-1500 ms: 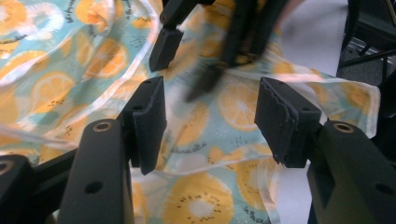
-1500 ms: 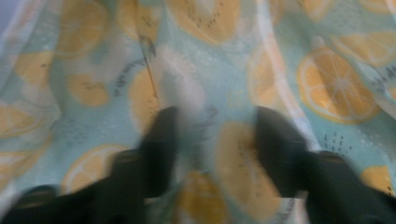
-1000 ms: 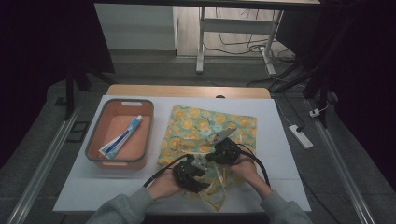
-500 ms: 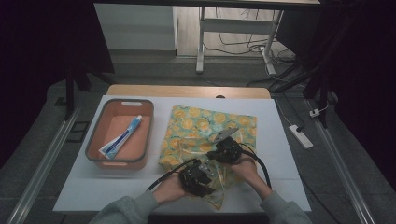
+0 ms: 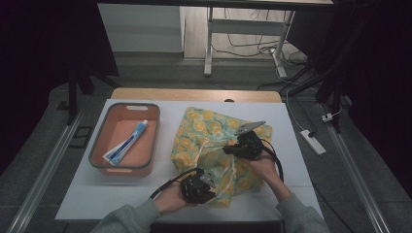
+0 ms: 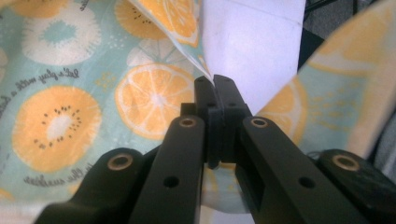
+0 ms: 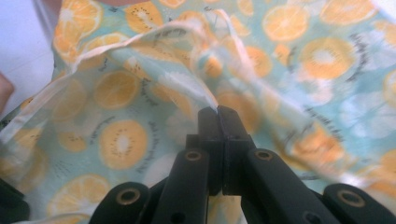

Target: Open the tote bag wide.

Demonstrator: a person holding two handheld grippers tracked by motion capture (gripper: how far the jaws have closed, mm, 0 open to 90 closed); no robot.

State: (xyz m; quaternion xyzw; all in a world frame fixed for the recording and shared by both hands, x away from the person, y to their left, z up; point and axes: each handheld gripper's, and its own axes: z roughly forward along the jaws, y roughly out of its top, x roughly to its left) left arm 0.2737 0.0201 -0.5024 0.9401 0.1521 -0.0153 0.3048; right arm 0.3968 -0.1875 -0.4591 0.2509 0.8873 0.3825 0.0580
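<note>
The fruit-print cloth [image 5: 214, 141] lies spread on the white desk [image 5: 87, 194], right of the orange tray [image 5: 99, 160]. The left gripper [image 6: 214, 81], its jaws having just been closing, now pinches the cloth's near edge; the right gripper [image 7: 218, 111] is clenched on a raised fold. The cloth looks thin, light and limp, so hems and corners seem the safest places to grasp.
</note>
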